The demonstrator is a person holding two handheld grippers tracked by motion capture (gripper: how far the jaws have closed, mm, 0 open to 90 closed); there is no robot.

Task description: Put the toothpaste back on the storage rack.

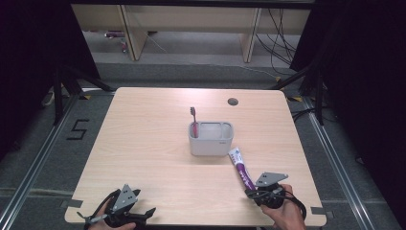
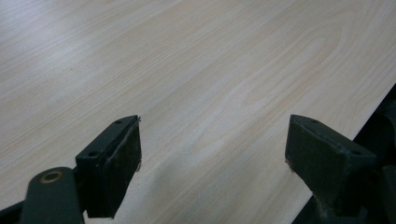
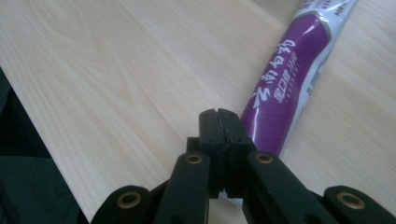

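On the near right of the counter: the toothpaste tube [image 1: 241, 168] is here. It is purple and white, and its far end points at the grey holder [image 1: 210, 146].
Tube up close: in the right gripper view the toothpaste tube [image 3: 285, 79] runs away from the jaws, with its near end right against one jaw.
Right gripper: the right gripper [image 1: 249, 191] sits at the tube's near end. In its own view the right gripper [image 3: 223, 126] has its two jaws pressed flat together, with no gap.
Is it held: I cannot tell if the thin flat tail of the tube is pinched between the jaws or just touches their side.
Why there: I think the tail is the easy end to take, so the other end can go first into the holder.
Right hand: the hand [image 1: 287, 218] comes in from the near edge, behind the gripper.
Holder: it stands in the middle of the counter [image 1: 143, 143], just beyond the tube's far end. It is open on top, so things can drop in.
Toothbrush: a red toothbrush [image 1: 194, 120] stands up in the holder's left part. The right part looks free, maybe for the tube.
Left gripper: the left gripper [image 1: 143, 201] rests at the near left, well apart from the tube. In its own view the left gripper [image 2: 212, 154] has its jaws wide, with bare wood between them.
Why so: it looks like it is just waiting.
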